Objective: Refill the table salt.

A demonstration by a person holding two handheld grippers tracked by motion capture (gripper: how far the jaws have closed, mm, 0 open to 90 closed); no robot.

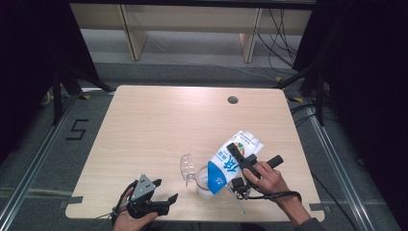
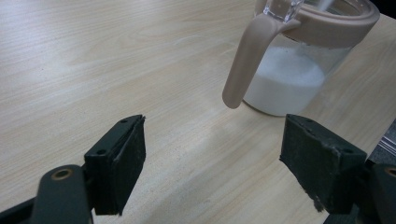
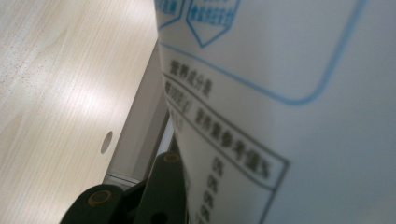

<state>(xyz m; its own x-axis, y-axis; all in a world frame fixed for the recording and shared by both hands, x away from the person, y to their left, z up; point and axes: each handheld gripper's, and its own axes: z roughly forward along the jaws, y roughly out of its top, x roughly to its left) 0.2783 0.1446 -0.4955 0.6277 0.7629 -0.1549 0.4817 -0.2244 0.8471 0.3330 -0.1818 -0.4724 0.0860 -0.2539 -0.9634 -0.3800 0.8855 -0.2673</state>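
Wooden table (image 1: pixel 159 125): right gripper (image 1: pixel 240 161) clamping milk carton (image 1: pixel 231 161), tipping over lidded glass pitcher (image 1: pixel 204 182); left gripper (image 1: pixel 166 192) idling, jaws wide, empty. Risk: carton slipping, milk overshooting rim.

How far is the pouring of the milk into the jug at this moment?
Done: the jug holds some milk, well below its rim, lid flipped open. In hand: the right gripper clamps the carton, tilted with its top over the jug. The left gripper rests open beside it. Left: finish pouring, set the carton down.
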